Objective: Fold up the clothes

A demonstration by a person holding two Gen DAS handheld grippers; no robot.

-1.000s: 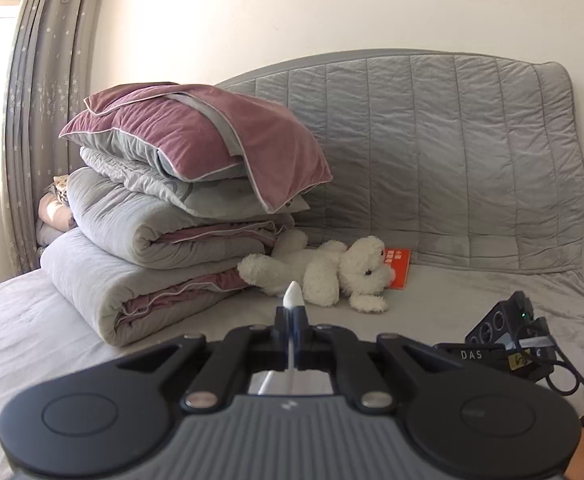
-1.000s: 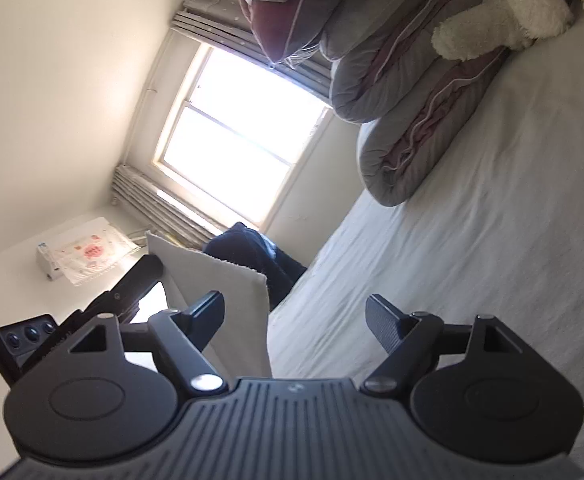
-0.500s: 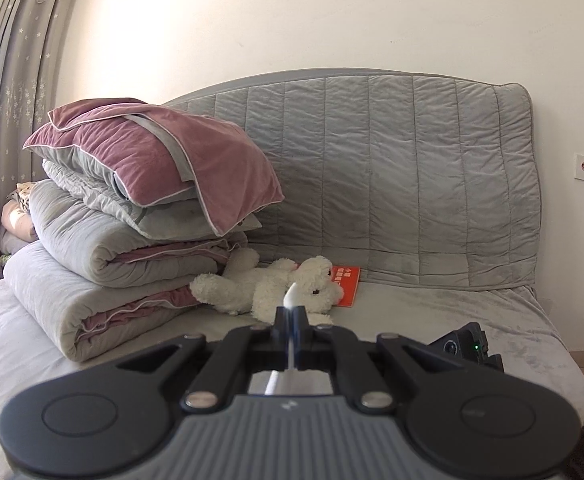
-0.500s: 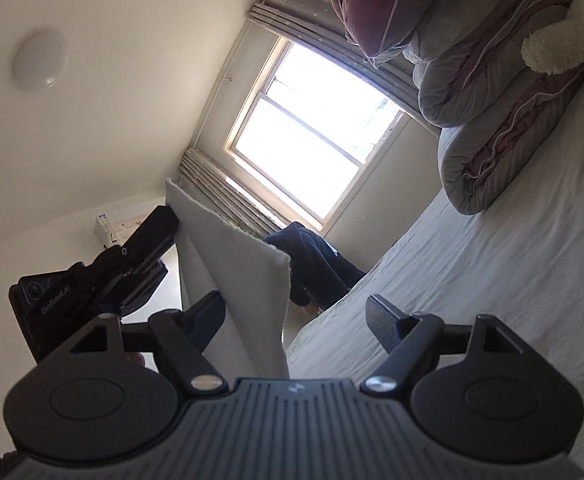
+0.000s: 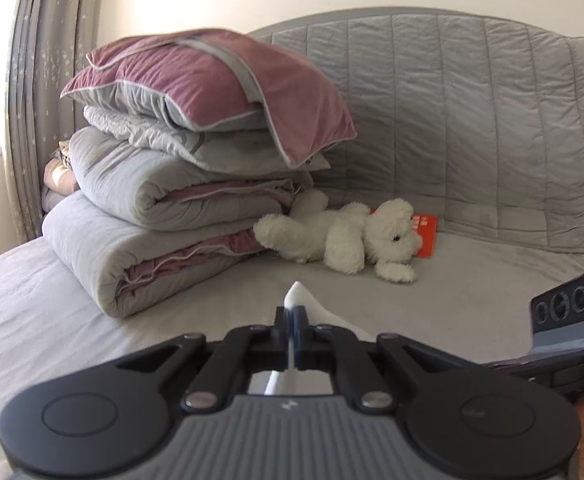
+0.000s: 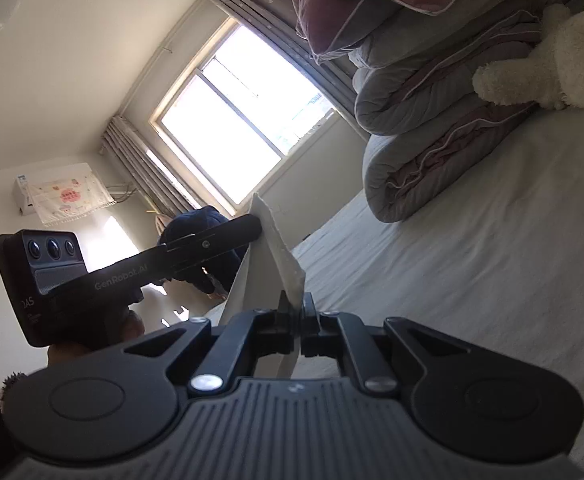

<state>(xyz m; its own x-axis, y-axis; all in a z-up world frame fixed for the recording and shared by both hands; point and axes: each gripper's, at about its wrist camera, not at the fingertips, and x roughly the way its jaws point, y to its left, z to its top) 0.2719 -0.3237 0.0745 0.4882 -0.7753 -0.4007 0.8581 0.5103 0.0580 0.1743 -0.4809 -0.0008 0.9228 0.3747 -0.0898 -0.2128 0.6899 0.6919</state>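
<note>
A white cloth (image 6: 267,256) hangs stretched in the air above the bed between both grippers. My left gripper (image 5: 291,320) is shut on one corner, and a white tip of cloth (image 5: 296,294) pokes out past its fingertips. My right gripper (image 6: 296,312) is rolled sideways, its jaws closing tight on another edge with the pads pressing the fabric. In the right wrist view the left gripper (image 6: 247,226) shows from the side, pinching the cloth's top corner. The right gripper's body (image 5: 564,312) appears at the right edge of the left wrist view.
The grey bed sheet (image 5: 51,320) lies below. Stacked grey and mauve quilts (image 5: 163,200) stand at the head, with a white plush toy (image 5: 352,236) and a red booklet (image 5: 426,236) by the padded headboard (image 5: 472,120). Dark blue clothing (image 6: 195,228) lies under the window (image 6: 243,120).
The right jaws went from wide open beside the cloth to shut on its edge. The left gripper moved lower and nearer the right one, still pinching the cloth.
</note>
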